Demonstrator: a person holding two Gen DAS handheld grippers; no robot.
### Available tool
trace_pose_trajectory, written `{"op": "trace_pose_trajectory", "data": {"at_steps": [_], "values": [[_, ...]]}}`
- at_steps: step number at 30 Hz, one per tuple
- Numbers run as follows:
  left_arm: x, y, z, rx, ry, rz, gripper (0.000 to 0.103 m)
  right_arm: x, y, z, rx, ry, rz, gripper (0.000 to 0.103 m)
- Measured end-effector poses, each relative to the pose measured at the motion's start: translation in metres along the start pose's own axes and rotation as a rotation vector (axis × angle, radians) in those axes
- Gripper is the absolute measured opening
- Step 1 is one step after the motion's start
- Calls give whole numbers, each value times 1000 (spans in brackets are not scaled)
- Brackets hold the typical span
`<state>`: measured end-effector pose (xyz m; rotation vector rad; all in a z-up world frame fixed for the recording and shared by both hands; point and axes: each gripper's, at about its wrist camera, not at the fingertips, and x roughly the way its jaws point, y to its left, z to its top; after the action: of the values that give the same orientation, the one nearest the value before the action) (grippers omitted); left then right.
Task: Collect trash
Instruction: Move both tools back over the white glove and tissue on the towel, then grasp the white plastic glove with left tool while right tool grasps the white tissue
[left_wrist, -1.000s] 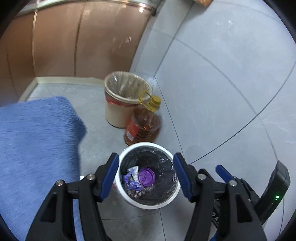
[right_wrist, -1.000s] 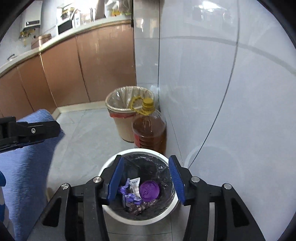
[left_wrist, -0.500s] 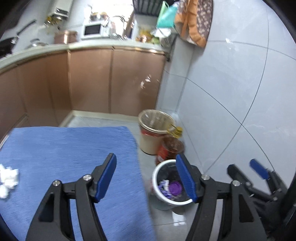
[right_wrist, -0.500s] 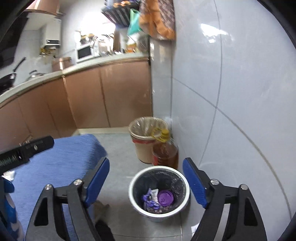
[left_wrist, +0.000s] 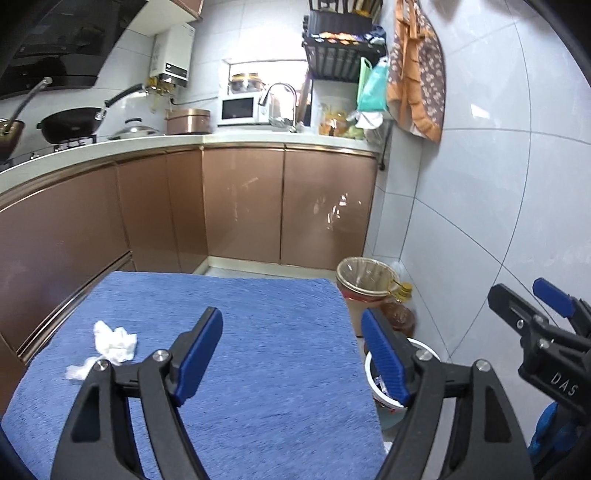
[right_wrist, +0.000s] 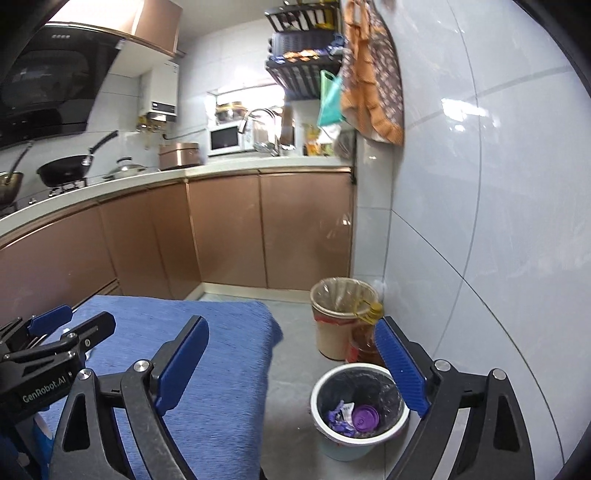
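Observation:
A crumpled white tissue (left_wrist: 112, 341) and a smaller white scrap (left_wrist: 77, 370) lie on the blue cloth-covered table (left_wrist: 266, 369) at its left side. My left gripper (left_wrist: 291, 354) hovers over the table, its jaws opening with nothing between them. A white bin (right_wrist: 325, 384) with a black liner stands on the floor to the right of the table, holding a purple lid (right_wrist: 365, 417) and purple wrappers (right_wrist: 338, 419). My right gripper (right_wrist: 293, 363) hangs above the gap between table and bin, its jaws opening and empty. Each gripper shows in the other's view.
A taller beige bin (right_wrist: 341, 317) with a clear liner and an oil bottle (right_wrist: 365, 339) stand against the tiled wall behind the white bin. Brown kitchen cabinets (left_wrist: 243, 206) run along the back and left. Grey floor (right_wrist: 291, 369) lies between table and bins.
Both grippers rose and tilted up from over the white bin, and their jaws widened. The left one swung left over the blue table, bringing the tissue into view.

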<state>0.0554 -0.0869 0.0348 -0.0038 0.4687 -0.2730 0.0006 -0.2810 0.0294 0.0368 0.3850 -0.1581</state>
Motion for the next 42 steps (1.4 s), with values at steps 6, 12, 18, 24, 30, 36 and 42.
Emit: {"op": "trace_pose_trajectory", "data": {"at_steps": [6,12,18,24,30,36,42], "values": [[-24,18,-5,-14,-28,24,77,-21,28,7,-43,-31,40,91],[-47,38,-7,-9,-64,66,77,-44,56,18,-97,-63,106,91],[-61,65,-6,-12,-91,133,80,-56,87,31,-147,-83,179,91],[-59,106,-13,-33,-83,180,83,-47,124,44,-196,-72,254,91],[-39,164,-25,-66,-20,249,83,-24,171,61,-224,-45,380,91],[-13,244,-49,-129,70,246,83,19,218,60,-230,28,491,91],[17,293,-76,-55,153,177,83,75,261,34,-258,158,581,91]]}}
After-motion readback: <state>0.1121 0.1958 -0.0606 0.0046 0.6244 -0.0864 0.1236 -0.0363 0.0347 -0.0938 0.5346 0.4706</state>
